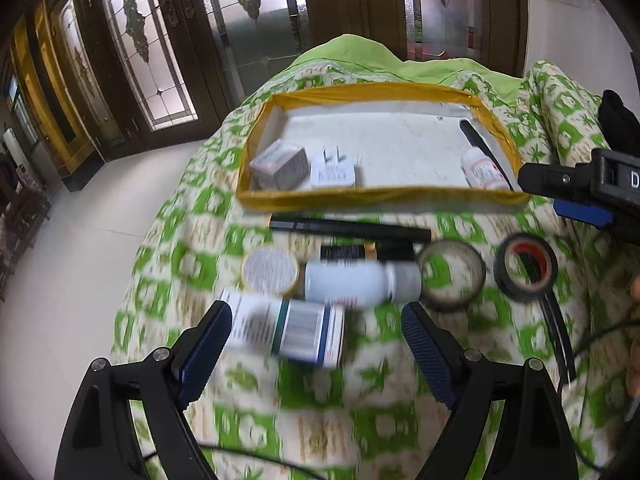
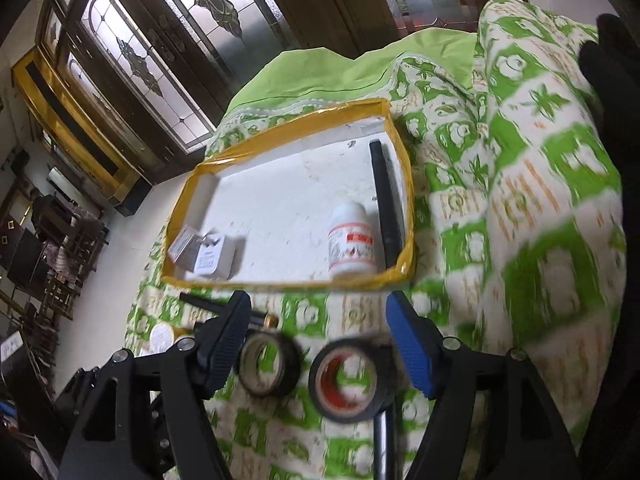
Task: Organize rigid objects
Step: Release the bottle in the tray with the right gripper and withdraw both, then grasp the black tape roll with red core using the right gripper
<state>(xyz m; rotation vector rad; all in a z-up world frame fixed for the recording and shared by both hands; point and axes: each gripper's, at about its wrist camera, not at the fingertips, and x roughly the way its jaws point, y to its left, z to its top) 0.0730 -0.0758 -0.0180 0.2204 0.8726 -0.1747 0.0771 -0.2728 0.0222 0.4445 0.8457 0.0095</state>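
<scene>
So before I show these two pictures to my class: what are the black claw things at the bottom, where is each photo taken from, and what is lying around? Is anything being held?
The claws are hand-held two-finger grippers, one in each of a person's hands; no robot arm is involved. A wide-angle camera sits on each, looking along its fingers. One picture comes from the left gripper, the other from the right gripper. Both are open and hold nothing.

On the green patterned cloth stands a yellow-edged tray holding a small box, a plug adapter, a small white bottle and a black stick. In front of the tray lie a carton, a larger white bottle, a round tin, a black pen and two tape rolls.
</scene>
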